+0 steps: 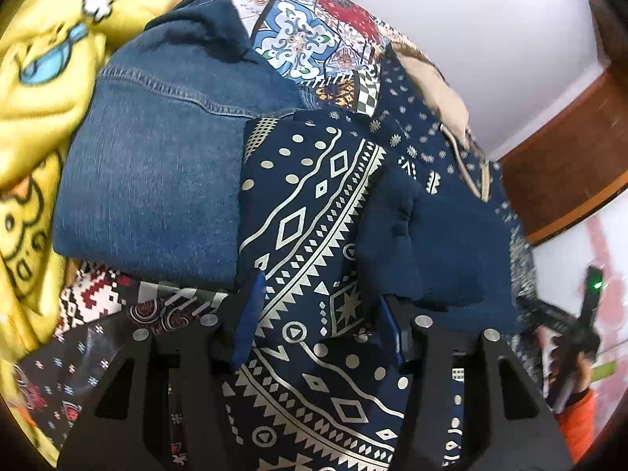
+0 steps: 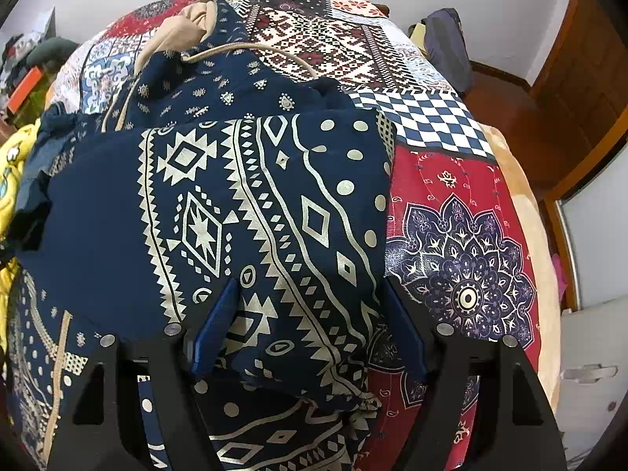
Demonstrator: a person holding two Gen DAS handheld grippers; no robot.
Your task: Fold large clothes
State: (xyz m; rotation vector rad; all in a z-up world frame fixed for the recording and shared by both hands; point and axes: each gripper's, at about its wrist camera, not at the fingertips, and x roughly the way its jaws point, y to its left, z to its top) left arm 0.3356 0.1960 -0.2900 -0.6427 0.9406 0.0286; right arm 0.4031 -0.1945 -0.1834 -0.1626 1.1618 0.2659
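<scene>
A large navy garment [image 2: 243, 204] with a cream geometric print lies folded on the bed, with plain navy fabric [image 1: 439, 235] bunched over its edge. Its beige lining [image 2: 184, 27] and drawstring [image 2: 251, 46] show at the far end. My left gripper [image 1: 322, 288] hovers open over the printed cloth [image 1: 310, 212], its pads apart and pressing on nothing. My right gripper [image 2: 310, 282] is also open, with a loose fold of the garment lying between its blue fingers [image 2: 218, 325]. The right gripper's black body [image 1: 581, 325], with a green light, shows in the left wrist view, held by a hand in an orange sleeve.
Folded blue jeans [image 1: 157, 149] lie left of the navy garment, beside a yellow cartoon-print cloth [image 1: 39, 90]. A patchwork bedspread [image 2: 459, 235] covers the bed. A dark bag [image 2: 447, 47] sits on the wooden floor [image 2: 522, 117] to the right, near a white wall [image 1: 490, 39].
</scene>
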